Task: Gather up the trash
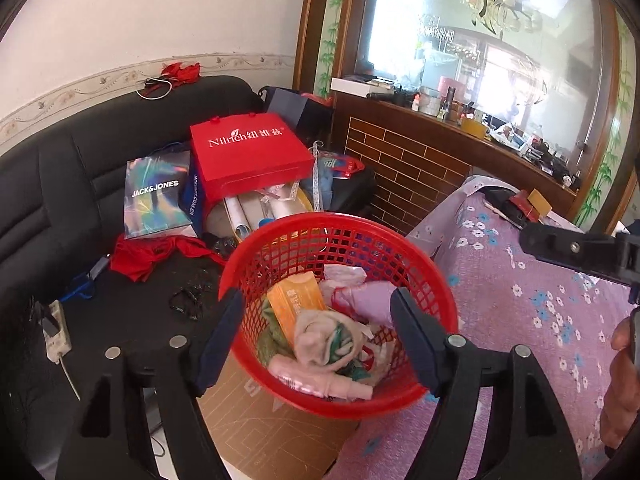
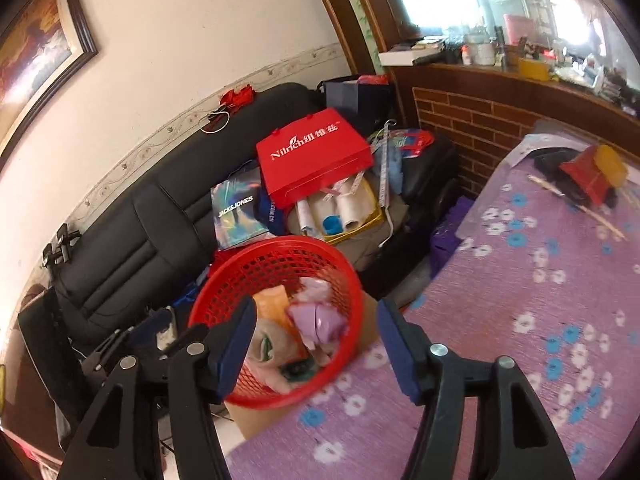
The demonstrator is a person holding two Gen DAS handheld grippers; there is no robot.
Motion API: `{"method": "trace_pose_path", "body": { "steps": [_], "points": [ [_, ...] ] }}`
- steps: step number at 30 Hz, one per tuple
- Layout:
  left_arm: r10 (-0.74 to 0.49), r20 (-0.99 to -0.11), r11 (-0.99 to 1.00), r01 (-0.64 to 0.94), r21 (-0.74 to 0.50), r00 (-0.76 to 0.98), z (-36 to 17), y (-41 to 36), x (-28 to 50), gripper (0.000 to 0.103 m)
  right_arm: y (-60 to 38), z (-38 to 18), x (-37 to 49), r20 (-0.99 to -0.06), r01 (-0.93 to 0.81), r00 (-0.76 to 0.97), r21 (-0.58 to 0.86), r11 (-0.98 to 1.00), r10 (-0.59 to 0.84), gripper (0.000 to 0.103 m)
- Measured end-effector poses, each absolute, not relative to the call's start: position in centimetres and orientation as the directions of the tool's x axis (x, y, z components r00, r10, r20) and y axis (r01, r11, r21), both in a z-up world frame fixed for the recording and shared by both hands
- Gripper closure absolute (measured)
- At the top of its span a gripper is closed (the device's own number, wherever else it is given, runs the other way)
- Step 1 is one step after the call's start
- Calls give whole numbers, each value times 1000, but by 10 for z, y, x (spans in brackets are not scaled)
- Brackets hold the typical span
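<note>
A red mesh basket (image 1: 400,240) stands on a cardboard box (image 1: 280,432) at the table's edge. It holds an orange packet (image 1: 296,308), a purple wrapper (image 1: 372,300), crumpled pink paper (image 1: 320,340) and a pink bottle (image 1: 320,384). My left gripper (image 1: 318,312) hangs open above the basket, with nothing between its fingers. My right gripper (image 2: 316,312) is open too and points at the same basket (image 2: 340,276) from the table side. Its pads grip nothing, and the purple wrapper (image 2: 316,320) lies below them. Part of the right gripper (image 1: 580,248) and a hand (image 1: 620,380) show at the left view's right edge.
A table under a purple flowered cloth (image 2: 500,300) fills the right, with a red and yellow box (image 2: 596,172) and a thin stick (image 2: 576,204) at its far end. A black sofa (image 1: 60,200) behind the basket carries a red bag (image 1: 248,156), a shiny bag (image 1: 156,196) and paper rolls (image 2: 340,208).
</note>
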State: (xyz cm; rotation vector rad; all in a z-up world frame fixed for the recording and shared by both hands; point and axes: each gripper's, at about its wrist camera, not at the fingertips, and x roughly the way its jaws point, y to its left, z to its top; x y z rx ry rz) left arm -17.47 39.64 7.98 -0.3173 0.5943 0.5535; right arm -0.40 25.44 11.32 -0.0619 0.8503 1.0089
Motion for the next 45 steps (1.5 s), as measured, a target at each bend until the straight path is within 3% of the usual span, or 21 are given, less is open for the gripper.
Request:
{"method": "trace_pose_path", "body": {
  "steps": [3, 4, 6, 12, 19, 24, 33, 45],
  "points": [
    [444, -561, 803, -588, -97, 698, 87, 368, -188, 12, 219, 121, -25, -654, -752, 386, 185, 633, 650, 24],
    [467, -542, 800, -595, -77, 699, 89, 354, -193, 8, 209, 121, -31, -653, -748, 421, 142, 648, 629, 16],
    [504, -510, 793, -607, -46, 697, 94, 328, -203, 2, 184, 120, -49, -651, -710, 528, 14, 704, 545, 14],
    [587, -477, 762, -645, 54, 654, 91, 263, -222, 0, 105, 103, -96, -612, -574, 699, -170, 801, 370, 6],
    [559, -475, 755, -654, -48, 680, 71, 220, -245, 0, 27, 81, -131, -605, -448, 754, -189, 874, 256, 5],
    [569, -486, 775, -630, 49, 663, 66, 191, -247, 0, -5, 77, -148, -598, -417, 768, -192, 888, 231, 5],
    [612, -479, 735, -676, 49, 630, 70, 173, -272, 0, -20, 91, -174, -580, -397, 777, -149, 906, 245, 5],
    [518, -538, 805, -592, 43, 665, 66, 173, -274, 0, -20, 97, -184, -564, -387, 793, -175, 905, 230, 2]
  ]
}}
